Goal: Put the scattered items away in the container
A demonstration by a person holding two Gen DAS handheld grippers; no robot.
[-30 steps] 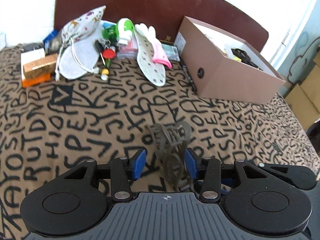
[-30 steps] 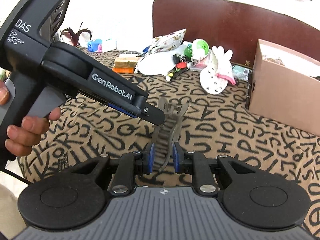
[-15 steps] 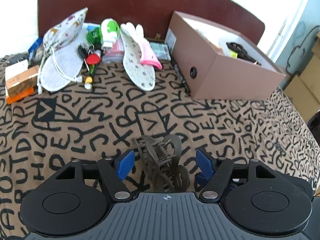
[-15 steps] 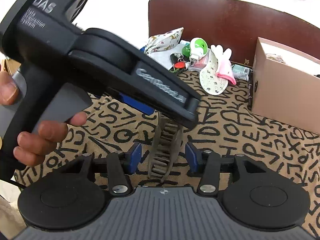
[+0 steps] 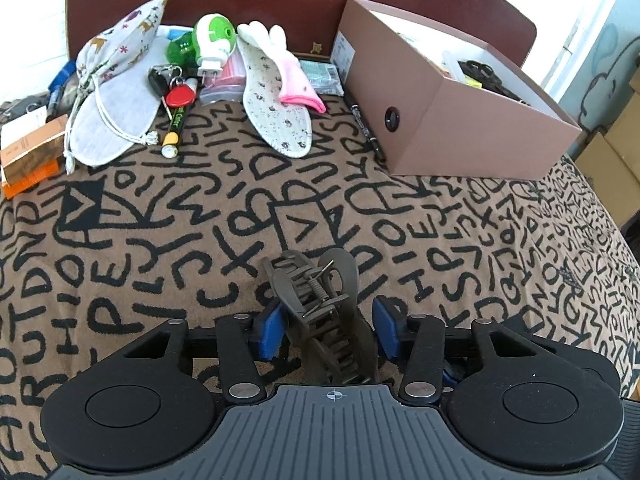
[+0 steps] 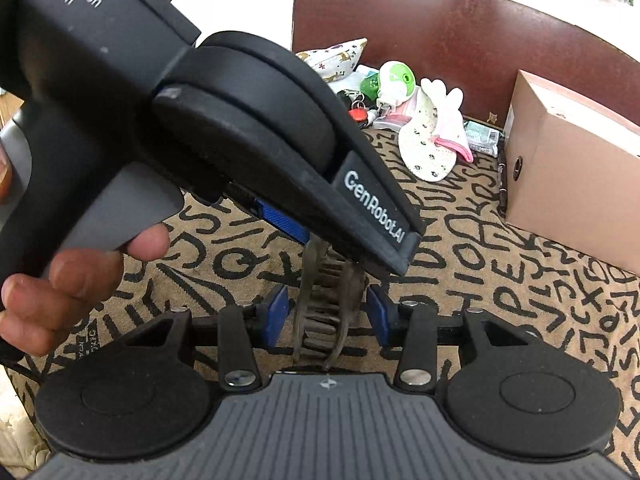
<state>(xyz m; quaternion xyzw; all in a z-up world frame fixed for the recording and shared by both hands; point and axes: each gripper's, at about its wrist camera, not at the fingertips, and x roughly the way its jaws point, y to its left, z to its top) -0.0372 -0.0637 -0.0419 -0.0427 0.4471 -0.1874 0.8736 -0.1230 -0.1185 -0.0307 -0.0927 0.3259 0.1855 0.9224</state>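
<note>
**Hair claw between both tongs, most items not yet in the box**

I hold a pair of tongs in each hand over a brown cloth printed with black letters. A grey-brown hair claw (image 5: 320, 312) stands between my left tongs (image 5: 329, 330), whose blue pads are spread wide; the left pad looks to be at its side, the right pad clear of it. The same claw sits in the gap of my right tongs (image 6: 327, 312), also spread wide and not touching it. I cannot tell what supports it.

The brown cardboard box (image 5: 452, 120) lies ahead and to the right of my left tongs, open, with a few dark things already inside. Ahead and to the left, well apart from the box, a heap waits: a drawstring pouch (image 5: 116, 92), keys with a red tag (image 5: 176, 92), a green-and-white plug-in device (image 5: 212, 40), a spotted insole (image 5: 276, 116), a marker (image 5: 366, 128) just beside the box. I judge the tidying barely begun.
</note>
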